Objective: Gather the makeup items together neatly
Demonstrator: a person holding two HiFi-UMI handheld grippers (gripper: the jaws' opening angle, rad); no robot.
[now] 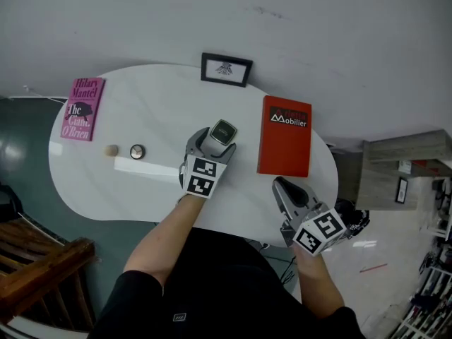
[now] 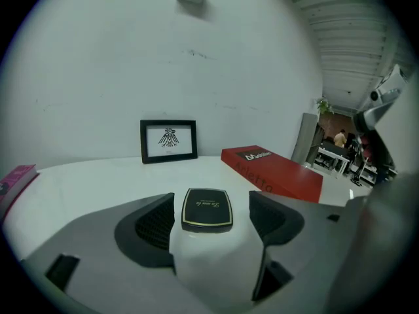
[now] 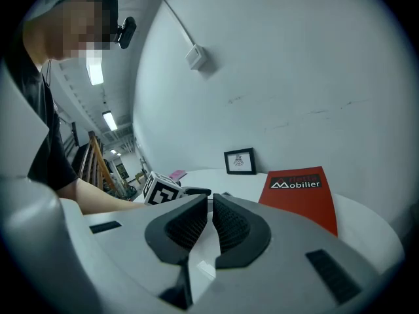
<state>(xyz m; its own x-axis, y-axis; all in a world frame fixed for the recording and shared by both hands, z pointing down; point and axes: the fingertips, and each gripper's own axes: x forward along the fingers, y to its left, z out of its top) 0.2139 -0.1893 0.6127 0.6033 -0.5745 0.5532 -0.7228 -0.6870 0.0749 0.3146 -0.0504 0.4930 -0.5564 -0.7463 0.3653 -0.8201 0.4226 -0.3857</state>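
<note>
Nearest the lens, the person's bare forearms hold both tools over the table edge. The left gripper [image 1: 214, 143] has its jaws spread wide and grips nothing. The right gripper [image 3: 209, 205] has its jaws drawn almost together with nothing between them. The white table [image 1: 155, 97] extends ahead of both tools. A red book [image 1: 285, 136] lies flat directly ahead of the right gripper and just to the right of the left one. A pink book [image 1: 82, 109] lies well off to the left gripper's left, near the table edge. A black-framed picture [image 1: 226, 69] stands upright beyond the left gripper, against the wall. A long white slab [image 1: 145, 167], kind not determinable, lies immediately left of the left gripper. A dark, gold-rimmed compact [image 2: 207, 209] lies flat on the table between the left gripper's pads, clear of both. Left of that gripper, beyond the slab, sit a small dark-topped round item [image 1: 137, 151] and a smaller beige one [image 1: 111, 150], close together but apart.
</note>
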